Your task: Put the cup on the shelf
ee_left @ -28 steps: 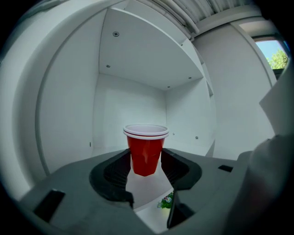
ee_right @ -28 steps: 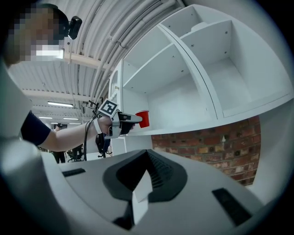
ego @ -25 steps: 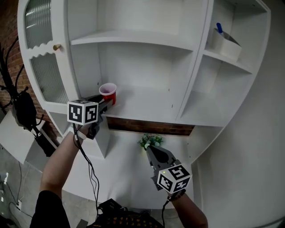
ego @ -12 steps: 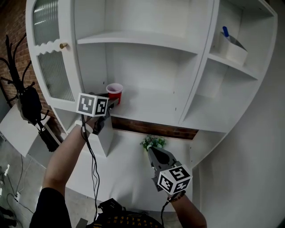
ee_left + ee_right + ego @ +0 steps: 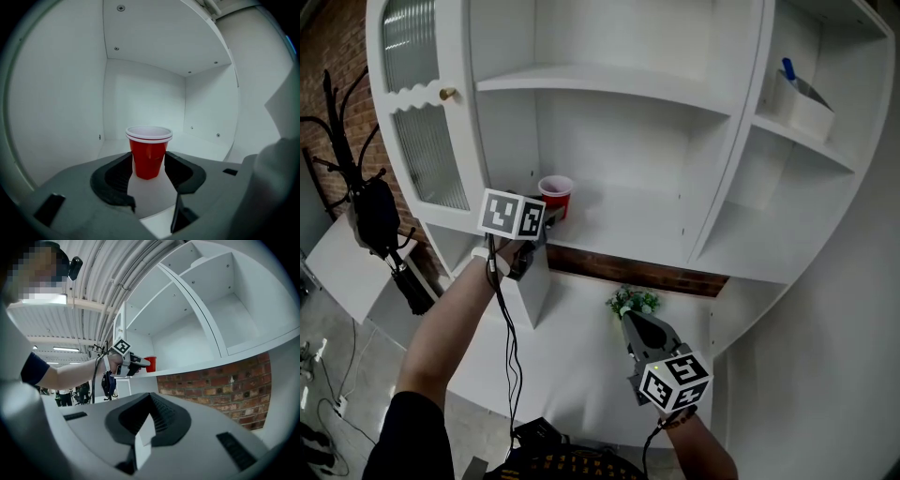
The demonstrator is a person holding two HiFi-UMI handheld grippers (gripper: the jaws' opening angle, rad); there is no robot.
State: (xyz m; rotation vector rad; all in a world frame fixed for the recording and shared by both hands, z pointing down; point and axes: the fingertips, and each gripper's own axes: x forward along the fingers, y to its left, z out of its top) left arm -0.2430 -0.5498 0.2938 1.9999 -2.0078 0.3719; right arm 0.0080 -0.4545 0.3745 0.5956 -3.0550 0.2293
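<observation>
A red cup [image 5: 555, 194] with a white inside stands upright at the left end of the cabinet's lower shelf [image 5: 619, 220]. My left gripper [image 5: 547, 216] reaches in from the front left. In the left gripper view its jaws stand wide and press on the lower sides of the cup [image 5: 149, 152]. The cup's base is at the shelf surface; I cannot tell whether it rests there. My right gripper [image 5: 630, 320] hangs low in front of the cabinet with its jaws together and nothing in them. The right gripper view shows the cup [image 5: 150, 363] and the left gripper [image 5: 142, 363] far off.
A small green plant [image 5: 633, 302] sits on the lower ledge just beyond the right gripper. A ribbed-glass door [image 5: 417, 141] stands left of the shelf. A white bin [image 5: 802, 103] holding a blue pen is on the upper right shelf. A dark bag [image 5: 375, 216] hangs at far left.
The head view has shifted, so the cabinet sits further right in the picture. The left gripper has tilted a little at the cup. The cup and the right gripper have kept their places.
</observation>
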